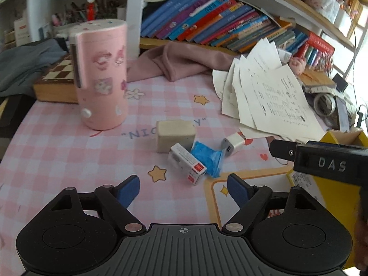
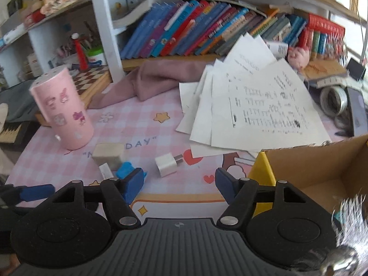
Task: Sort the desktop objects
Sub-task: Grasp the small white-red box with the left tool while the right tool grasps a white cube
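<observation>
Your left gripper [image 1: 183, 189] is hovering over the pink checked mat [image 1: 69, 161] with its jaws apart and nothing between them. Just ahead of it are lying a small white box [image 1: 187, 166], a blue wrapper [image 1: 207, 157], a beige block [image 1: 174, 135] and a white charger plug [image 1: 232, 146]. Your right gripper [image 2: 178, 184] is likewise released and empty, with the yellow cardboard box [image 2: 262, 172] sitting at its right.

Left hand-held gripper [image 1: 183, 189] and right hand-held gripper [image 2: 178, 184], both angled downward, jaws apart, empty.
</observation>
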### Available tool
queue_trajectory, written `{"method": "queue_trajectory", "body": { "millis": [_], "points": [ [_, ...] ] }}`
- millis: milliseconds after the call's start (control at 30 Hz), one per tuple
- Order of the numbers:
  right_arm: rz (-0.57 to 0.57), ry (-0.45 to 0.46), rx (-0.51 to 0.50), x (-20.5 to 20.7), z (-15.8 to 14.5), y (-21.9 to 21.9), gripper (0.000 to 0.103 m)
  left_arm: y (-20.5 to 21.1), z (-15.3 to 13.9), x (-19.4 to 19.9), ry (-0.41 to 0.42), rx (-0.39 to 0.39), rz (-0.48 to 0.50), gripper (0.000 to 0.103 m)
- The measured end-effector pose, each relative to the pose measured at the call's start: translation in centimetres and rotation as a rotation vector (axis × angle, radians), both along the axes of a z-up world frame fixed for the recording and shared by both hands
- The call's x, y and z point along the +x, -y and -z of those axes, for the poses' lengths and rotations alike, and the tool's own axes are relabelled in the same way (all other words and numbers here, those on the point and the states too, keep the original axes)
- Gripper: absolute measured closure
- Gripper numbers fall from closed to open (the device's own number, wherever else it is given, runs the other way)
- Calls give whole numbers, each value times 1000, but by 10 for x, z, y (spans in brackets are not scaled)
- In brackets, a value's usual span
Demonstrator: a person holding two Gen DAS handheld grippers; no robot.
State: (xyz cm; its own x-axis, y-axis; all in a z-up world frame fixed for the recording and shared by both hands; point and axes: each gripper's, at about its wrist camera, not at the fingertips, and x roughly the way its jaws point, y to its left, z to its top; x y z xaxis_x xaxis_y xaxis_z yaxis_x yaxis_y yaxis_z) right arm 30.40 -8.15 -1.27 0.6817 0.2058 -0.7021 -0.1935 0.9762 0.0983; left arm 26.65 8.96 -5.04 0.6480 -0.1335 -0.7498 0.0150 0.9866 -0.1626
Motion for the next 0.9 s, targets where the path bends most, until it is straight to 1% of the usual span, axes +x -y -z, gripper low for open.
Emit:
{"method": "queue_trajectory", "body": {
  "millis": [67, 133, 200, 333, 467, 567, 600, 667, 700, 767, 833, 900],
  "points": [
    [1, -9, 4, 7, 4, 0, 37, 4, 7, 8, -18, 20, 11, 28],
    [-4, -23, 1, 13, 8, -3, 37, 7, 13, 15, -17, 36, 22, 29],
    [-10, -41, -6, 20, 13, -6, 37, 10, 16, 20, -11, 43, 24, 34],
    [-38, -83, -14, 34, 23, -15, 37, 13, 25, 30, -27, 51, 32, 37],
    [-87, -74, -45, 46, 28, -27, 37, 12, 32, 40, -48, 42, 23, 44],
    [-106, -81, -78, 58, 34, -36, 37, 12, 36, 48, -52, 38, 20, 46],
    [-109, -83, -87, 62, 37, -38, 38, 12, 37, 49, -54, 38, 20, 49],
    [-115, -92, -102, 69, 43, -41, 39, 11, 38, 51, -60, 34, 21, 54],
    [-118, -99, -106, 72, 45, -42, 42, 9, 38, 51, -69, 29, 22, 55],
    [-121, -117, -111, 77, 51, -44, 46, 2, 36, 48, -85, 20, 1, 55],
    [-121, -127, -101, 80, 54, -43, 47, -9, 36, 43, -101, 9, -41, 56],
    [-120, -135, -94, 82, 57, -42, 48, -15, 37, 42, -115, 1, -77, 63]
  ]
}}
